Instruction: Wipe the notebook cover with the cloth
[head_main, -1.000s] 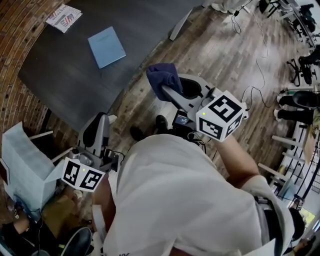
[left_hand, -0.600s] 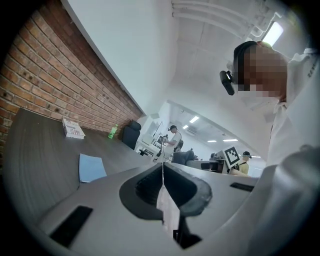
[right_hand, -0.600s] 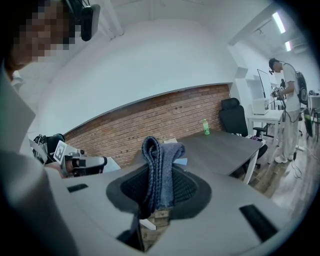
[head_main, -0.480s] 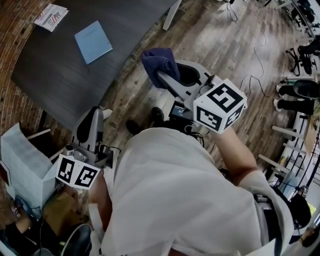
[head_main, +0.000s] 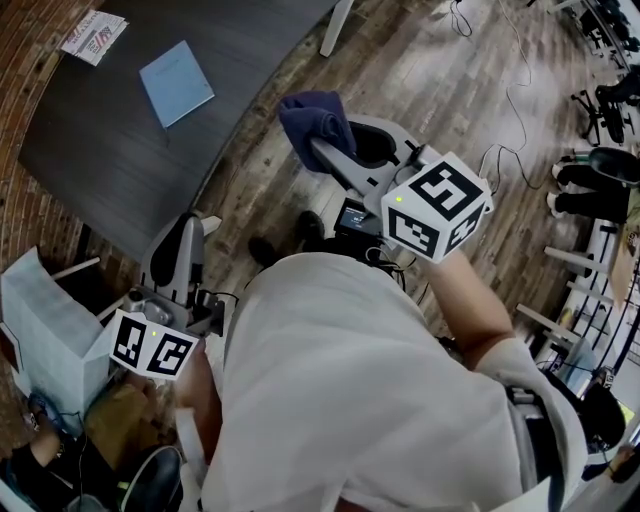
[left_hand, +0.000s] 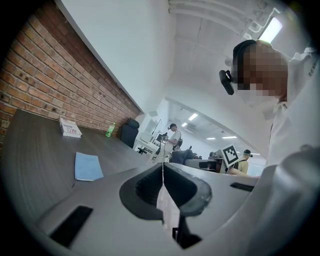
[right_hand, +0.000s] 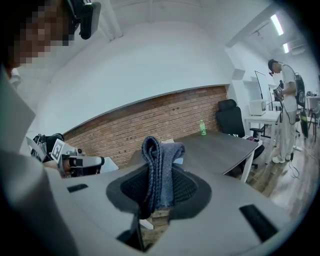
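Note:
A light blue notebook (head_main: 177, 82) lies flat on the dark grey table (head_main: 120, 150), far from both grippers; it also shows in the left gripper view as the notebook (left_hand: 87, 166). My right gripper (head_main: 322, 130) is held up over the wooden floor, off the table's edge, shut on a folded dark blue cloth (head_main: 312, 118). That cloth (right_hand: 159, 170) stands pinched between the jaws of the right gripper (right_hand: 159, 200). My left gripper (head_main: 182, 250) hangs low by my left side, below the table's near edge. In its own view the left gripper (left_hand: 163, 186) has its jaws together with nothing between them.
A printed booklet (head_main: 92, 37) lies at the table's far corner and a green bottle (left_hand: 109, 131) stands further along. A white table leg (head_main: 335, 28) meets the wooden floor. A white box (head_main: 45, 325) sits by the brick wall at my left. Other people and chairs stand at the right.
The table and notebook have slid up and left in the head view as my head turned. Both grippers kept their pose, the cloth still in the right one.

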